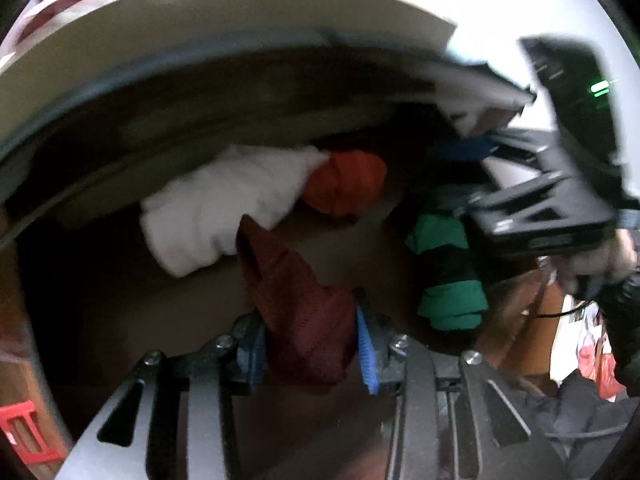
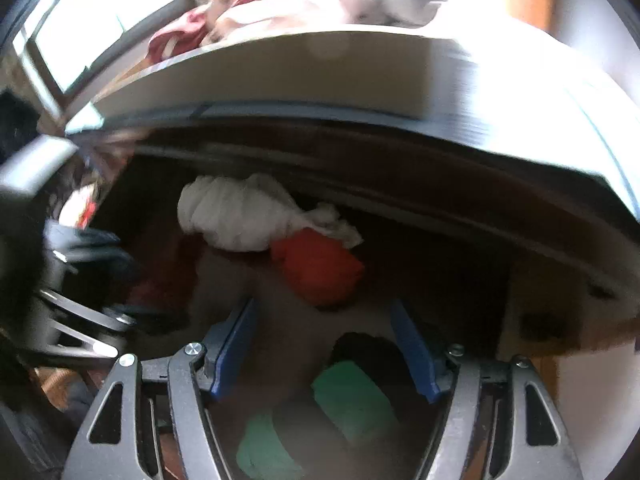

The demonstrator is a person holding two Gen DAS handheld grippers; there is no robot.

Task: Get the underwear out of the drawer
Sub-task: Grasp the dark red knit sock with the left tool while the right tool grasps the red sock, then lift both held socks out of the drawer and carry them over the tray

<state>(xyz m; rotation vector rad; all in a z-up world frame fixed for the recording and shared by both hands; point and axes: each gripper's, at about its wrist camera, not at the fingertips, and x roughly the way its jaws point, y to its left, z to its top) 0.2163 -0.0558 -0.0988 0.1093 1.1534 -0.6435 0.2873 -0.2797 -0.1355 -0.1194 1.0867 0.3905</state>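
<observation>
Inside the open brown drawer (image 1: 120, 300), my left gripper (image 1: 310, 344) is shut on a dark red piece of underwear (image 1: 280, 272), which bunches up between the blue pads. A white bundle (image 1: 224, 208) and an orange roll (image 1: 344, 188) lie behind it, and a green-and-black striped garment (image 1: 444, 272) lies to the right. My right gripper (image 2: 324, 344) stands open over the striped garment (image 2: 352, 396), not touching it. The white bundle (image 2: 240, 212) and orange roll (image 2: 316, 268) lie beyond it. The right gripper's black housing (image 1: 540, 216) shows at the right of the left wrist view.
The dresser's pale top (image 2: 280, 72) overhangs the back of the drawer, with pink and red cloth (image 2: 240, 12) piled on it. A red object (image 1: 20, 428) sits low on the left outside the drawer. Dark clothing (image 1: 580, 412) lies at the lower right.
</observation>
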